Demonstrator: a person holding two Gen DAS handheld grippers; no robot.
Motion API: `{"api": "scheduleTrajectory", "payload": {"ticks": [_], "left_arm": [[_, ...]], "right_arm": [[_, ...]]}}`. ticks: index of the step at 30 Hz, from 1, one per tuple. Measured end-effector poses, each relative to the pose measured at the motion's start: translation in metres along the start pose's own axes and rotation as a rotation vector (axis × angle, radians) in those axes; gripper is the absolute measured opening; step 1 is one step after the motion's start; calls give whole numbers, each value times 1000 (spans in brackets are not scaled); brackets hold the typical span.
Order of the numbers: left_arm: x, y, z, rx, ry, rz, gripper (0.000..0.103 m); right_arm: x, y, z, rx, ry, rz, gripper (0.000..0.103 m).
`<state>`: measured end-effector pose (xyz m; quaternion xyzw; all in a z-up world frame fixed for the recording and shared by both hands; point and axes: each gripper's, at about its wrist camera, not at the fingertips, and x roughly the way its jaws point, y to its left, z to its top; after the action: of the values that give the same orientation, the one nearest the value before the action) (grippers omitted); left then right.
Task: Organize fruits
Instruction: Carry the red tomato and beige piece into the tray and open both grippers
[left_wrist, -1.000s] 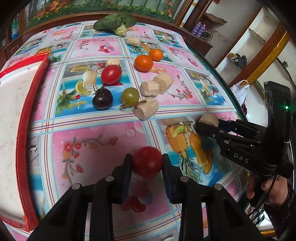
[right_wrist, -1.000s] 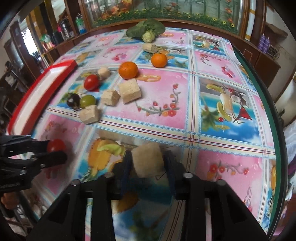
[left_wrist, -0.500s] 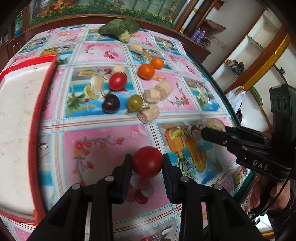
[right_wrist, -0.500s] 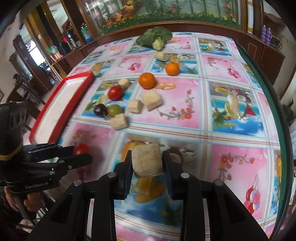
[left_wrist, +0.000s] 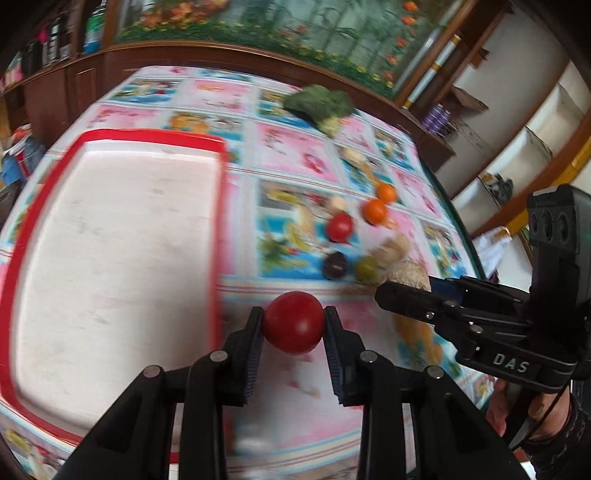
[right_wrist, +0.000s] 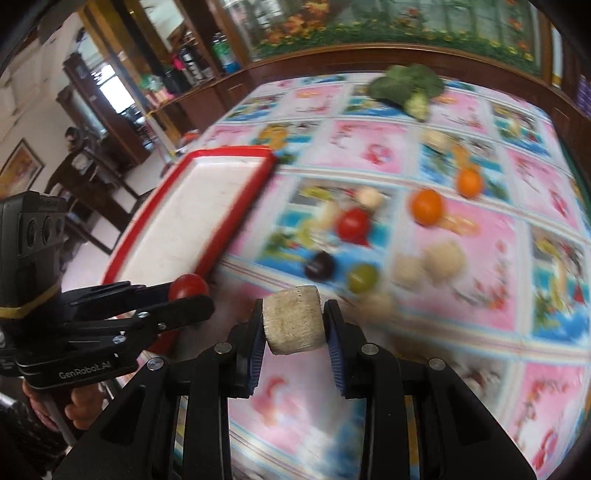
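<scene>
My left gripper (left_wrist: 293, 323) is shut on a red tomato (left_wrist: 293, 322), held above the cloth just right of the red-rimmed white tray (left_wrist: 110, 258). The right gripper (right_wrist: 293, 321) is shut on a beige fibrous chunk (right_wrist: 293, 319), raised over the table. In the left wrist view the right gripper (left_wrist: 406, 291) pokes in from the right with its beige chunk (left_wrist: 410, 275). The right wrist view shows the left gripper (right_wrist: 188, 295) at the tray's (right_wrist: 207, 206) near corner with the tomato (right_wrist: 187, 287). Loose on the cloth lie a red tomato (right_wrist: 354, 223), a dark fruit (right_wrist: 319, 266), a green fruit (right_wrist: 363, 277) and two oranges (right_wrist: 426, 206).
A leafy green vegetable (right_wrist: 406, 86) lies at the table's far side. More beige chunks (right_wrist: 443, 258) sit right of the green fruit. A wooden cabinet (left_wrist: 258, 55) runs along the far edge. A hand (left_wrist: 517, 406) holds the right gripper's handle. The table edge (left_wrist: 454, 221) drops off at right.
Both grippers have swung left toward the tray and risen a little, each still carrying its item. The tray now fills the left of the left wrist view.
</scene>
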<state>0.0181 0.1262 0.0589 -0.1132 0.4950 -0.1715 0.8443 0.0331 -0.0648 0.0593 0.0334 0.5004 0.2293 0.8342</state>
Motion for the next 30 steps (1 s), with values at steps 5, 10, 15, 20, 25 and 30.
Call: {"api": "scheduleTrajectory", "payload": {"ticks": [5,10,15,20,25,30], "left_arm": [[-5,43,16,-55,-22,62,34],[-2,88,38,-127,-31,106,34],[6,127,62,-162,-41,169,34],[25,154,82,-195,-27,206,34],[38,164,95,-198,-19,222,34],[39,164,97,-174,-32,261,34]], "right_arm": [[33,34,31,-46,31,57,29],[75,64,63,-73,62,103,29],[120,83,97,-61,75,123,29],[153,91,119,-62,74,103,29],[177,96,135,-79,68,56,30],[189,98,142,-115,75,7,31]]}}
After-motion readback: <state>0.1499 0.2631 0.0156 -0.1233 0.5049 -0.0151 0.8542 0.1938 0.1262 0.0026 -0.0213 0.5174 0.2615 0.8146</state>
